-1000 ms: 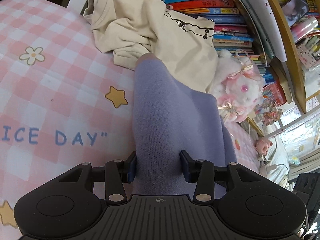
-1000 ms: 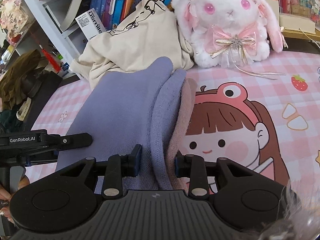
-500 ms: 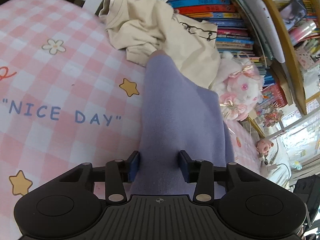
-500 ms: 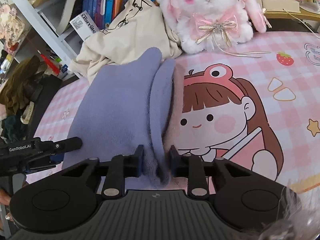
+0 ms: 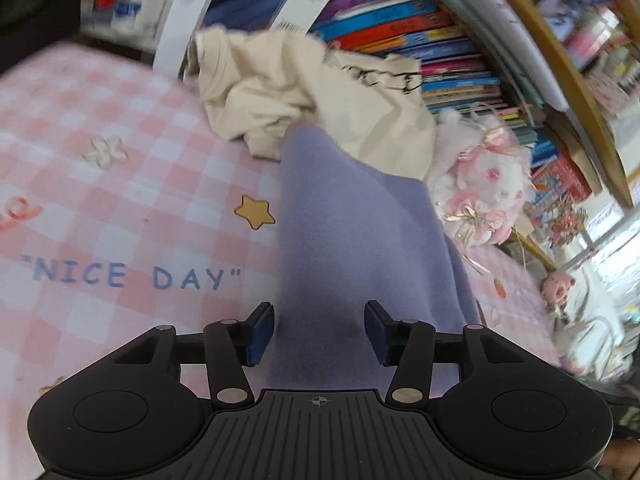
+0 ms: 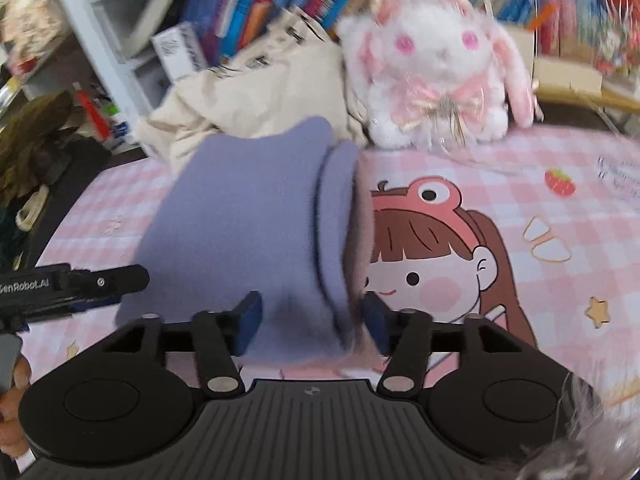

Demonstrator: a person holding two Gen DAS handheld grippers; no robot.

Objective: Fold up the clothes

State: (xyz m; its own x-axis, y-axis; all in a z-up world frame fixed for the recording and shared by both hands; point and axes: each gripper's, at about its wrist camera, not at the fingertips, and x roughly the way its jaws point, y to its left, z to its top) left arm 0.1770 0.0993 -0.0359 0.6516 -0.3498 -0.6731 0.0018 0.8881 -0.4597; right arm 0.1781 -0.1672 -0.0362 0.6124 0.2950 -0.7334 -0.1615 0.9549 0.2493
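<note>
A lavender knit garment lies folded on the pink checked cloth; in the right wrist view its folded layers and a pinkish lining show on its right side. My left gripper is open, with the garment's near edge lying between its blue pads, apart from them. My right gripper is open too, its jaws spread either side of the garment's near edge. The left gripper's tip shows at the garment's left side. A crumpled cream T-shirt lies behind it.
A white and pink plush rabbit sits at the back beside the cream shirt. Shelves of books stand behind. The cloth bears "NICE DAY" lettering and a cartoon girl print. A dark floor area lies left.
My right gripper, shut on the garment's edge half a second ago, has opened. Both grippers have drawn back a little. The garment lies lower and flatter.
</note>
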